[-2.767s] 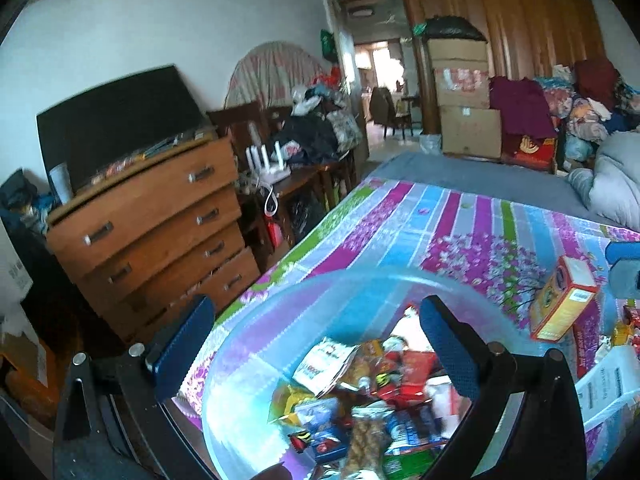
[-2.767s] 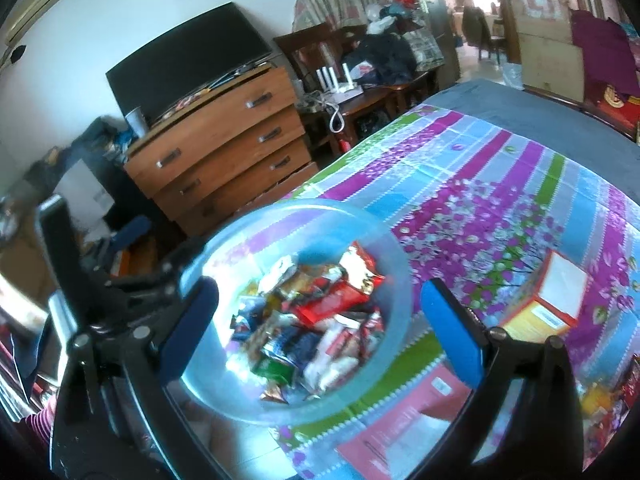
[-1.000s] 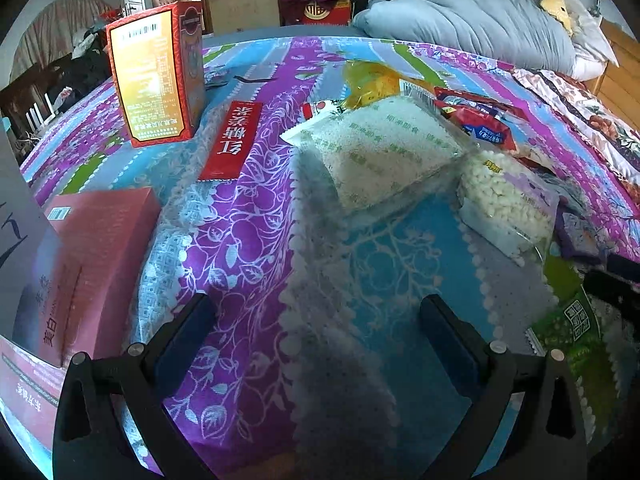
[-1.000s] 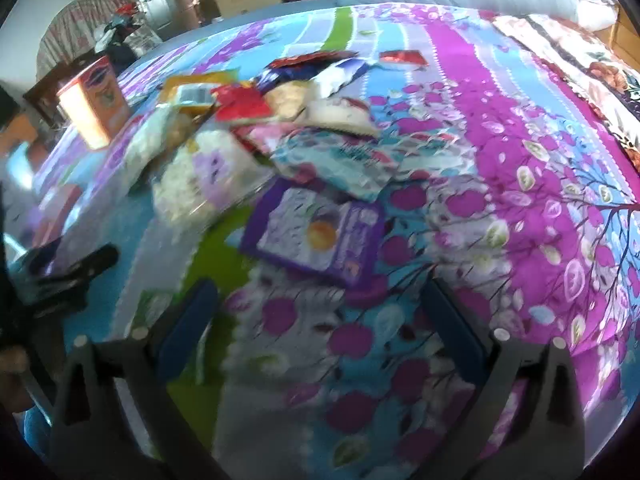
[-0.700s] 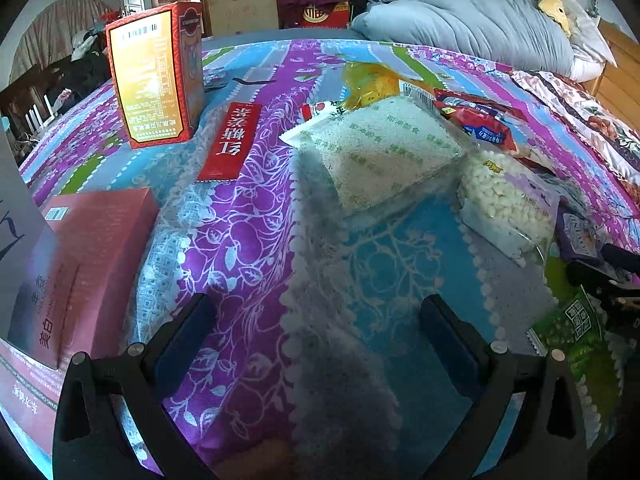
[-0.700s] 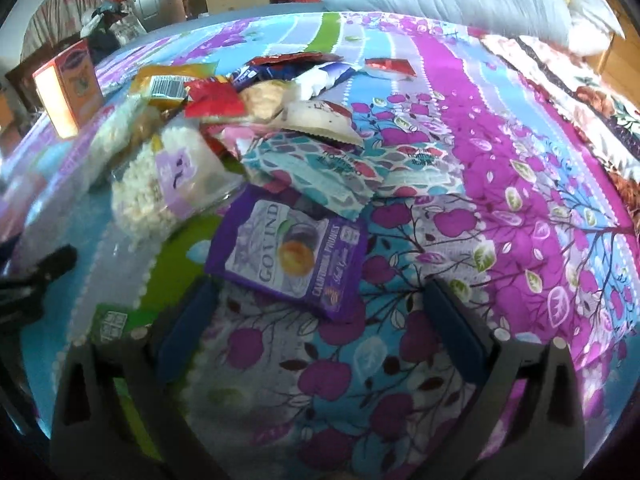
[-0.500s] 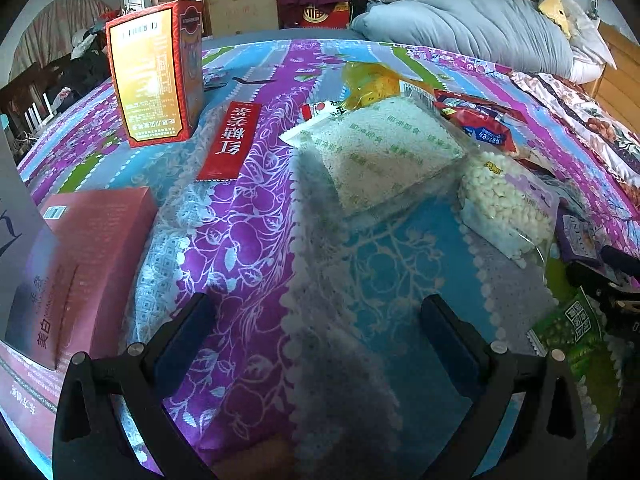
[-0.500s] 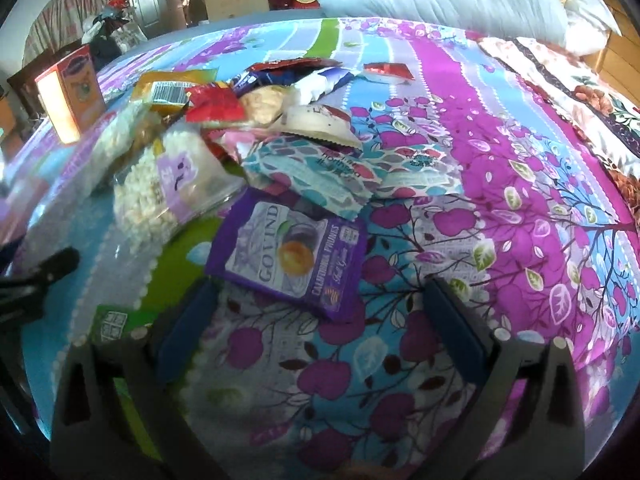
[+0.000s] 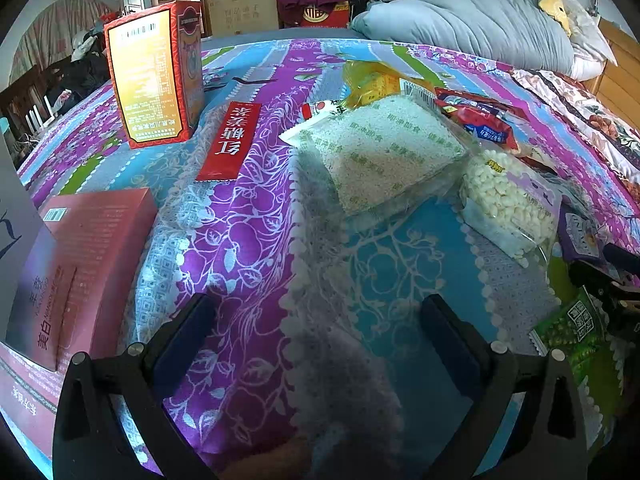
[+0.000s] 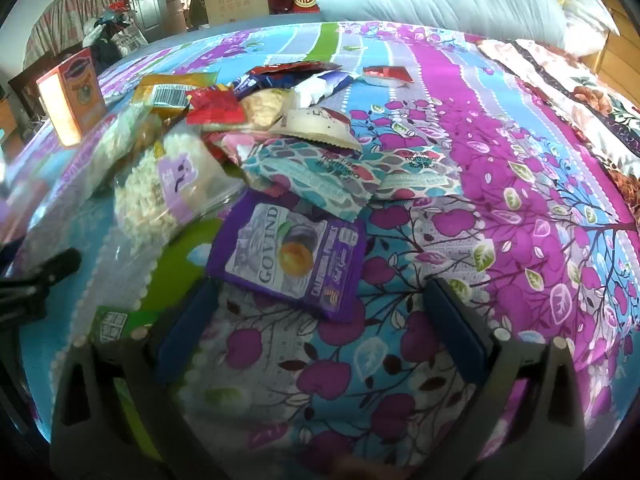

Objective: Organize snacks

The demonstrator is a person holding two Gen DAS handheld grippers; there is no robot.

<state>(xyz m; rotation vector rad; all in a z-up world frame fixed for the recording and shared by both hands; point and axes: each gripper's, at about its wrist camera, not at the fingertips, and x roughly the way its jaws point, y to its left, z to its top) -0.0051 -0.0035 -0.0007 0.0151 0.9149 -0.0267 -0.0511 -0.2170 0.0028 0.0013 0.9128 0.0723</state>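
- On the bedspread [image 10: 500, 128], snacks are seen spread in a loose heap; from the right wrist camera the heap fills 10 to 12 o'clock, with the purple packet [image 10: 288, 260] nearest, just ahead of the right gripper [image 10: 320, 320].
- Both claws are held wide apart and empty: nothing is clamped by the right gripper or by the left gripper [image 9: 316, 340].
- The left gripper is held low over bare cloth, tilted forward, with the rice bag [image 9: 380, 148] at 12 o'clock, the puffed bag [image 9: 508, 200] at 2 o'clock and the pink box [image 9: 80, 264] at 9 o'clock.
- The right gripper is pitched down towards the purple packet, its fingers [image 10: 188, 328] straddling the packet's near edge without touching it.
- A flat packet on soft bedding is judged hard to pinch: the cloth could be caught with it, or the packet could be pushed ahead rather than lifted.
- The teal packet [image 10: 312, 180] overlaps the purple one's far edge, so it could be dragged along or the heap disturbed.
- The green packet [image 9: 572, 332] lies close by both grippers, so a collision between them is judged possible if both are moved inward.
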